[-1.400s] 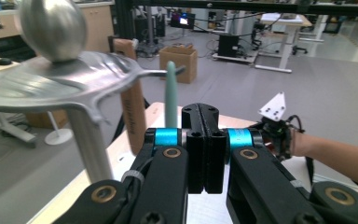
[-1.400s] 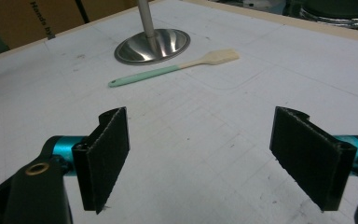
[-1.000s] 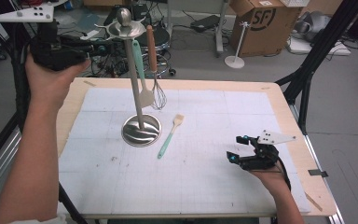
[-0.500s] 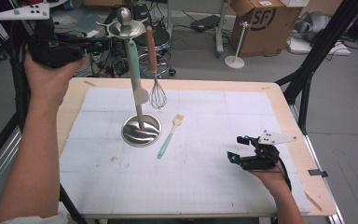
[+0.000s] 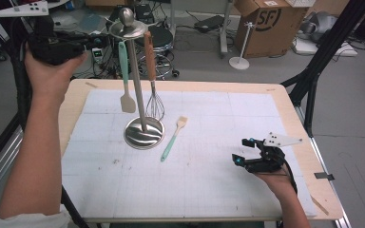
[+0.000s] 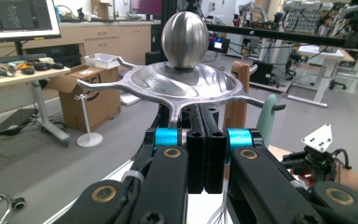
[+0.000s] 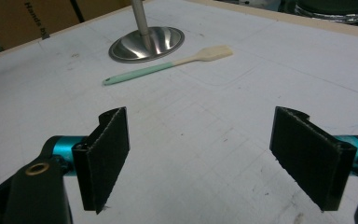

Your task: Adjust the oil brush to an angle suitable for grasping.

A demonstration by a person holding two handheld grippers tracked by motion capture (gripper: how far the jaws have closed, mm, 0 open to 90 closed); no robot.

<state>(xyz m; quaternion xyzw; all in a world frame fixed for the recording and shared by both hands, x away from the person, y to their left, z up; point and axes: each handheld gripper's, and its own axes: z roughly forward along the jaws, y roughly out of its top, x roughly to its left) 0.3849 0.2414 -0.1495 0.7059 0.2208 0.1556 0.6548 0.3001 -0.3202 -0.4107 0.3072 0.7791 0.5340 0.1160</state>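
The person's left arm reaches far up the left side of the table, the hand raised level with the top of the utensil stand (image 5: 138, 85), and the left gripper (image 6: 206, 135) in it has its jaws pressed flat together with nothing between them, their tips just short of the stand's hooked crown (image 6: 182, 86). From the left gripper view I cannot tell whether the jaw tips touch that crown or stop just beneath it. The right hand (image 5: 275, 178) rests low near the table's (image 5: 285, 102) right front corner, palm down on the white mat (image 5: 218, 180), and the right gripper (image 7: 219, 154) stands released, its two black pads wide apart over bare mat, pointing toward the stand. On the stand hang a teal-handled spatula (image 5: 125, 78) and a wooden-handled whisk (image 5: 153, 80), both dangling straight down beside the post (the whisk's wires end just above the round steel base (image 5: 145, 134)). In the left gripper view those two handles are mostly hidden behind the crown and the jaws, and their lower ends are cut off. A teal-handled brush (image 5: 172, 139) lies flat on the mat just right of the base, apart from both grippers, bristle end pointing away from the person.
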